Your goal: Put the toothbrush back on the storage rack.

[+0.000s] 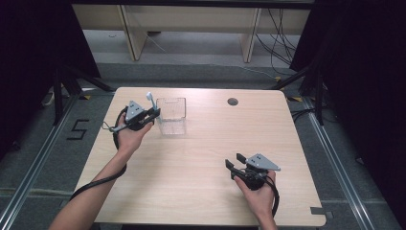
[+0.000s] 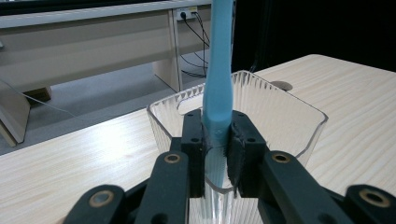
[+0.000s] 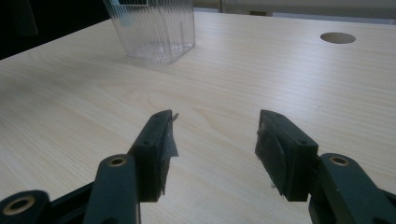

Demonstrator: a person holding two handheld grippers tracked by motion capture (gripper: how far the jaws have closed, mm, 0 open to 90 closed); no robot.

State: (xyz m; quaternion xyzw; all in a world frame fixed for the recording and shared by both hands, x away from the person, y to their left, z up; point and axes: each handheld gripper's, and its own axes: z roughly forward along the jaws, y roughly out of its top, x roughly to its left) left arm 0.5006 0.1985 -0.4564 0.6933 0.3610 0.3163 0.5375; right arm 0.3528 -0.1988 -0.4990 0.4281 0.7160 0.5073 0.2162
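Left tool (image 2: 217,140) pinching a light blue toothbrush (image 2: 218,70) upright at a clear ribbed cup (image 2: 280,112); right tool (image 3: 215,140) idling with jaws spread.

The toothbrush's top is running off the left gripper view's upper edge, and its lower end is hiding behind the black, matte jaws; in the high view its head is showing only as a small pale blur (image 1: 149,97). The cup (image 1: 171,116), a square-sided transparent plastic one with fine vertical ribbing, is standing on the pale wood-grain desk (image 1: 206,158) just beside the left tool. The right tool is holding nothing, well apart near the desk's front edge.

Light-blue toothbrush (image 2: 218,70), upright, beside clear ribbed cup (image 2: 280,112)
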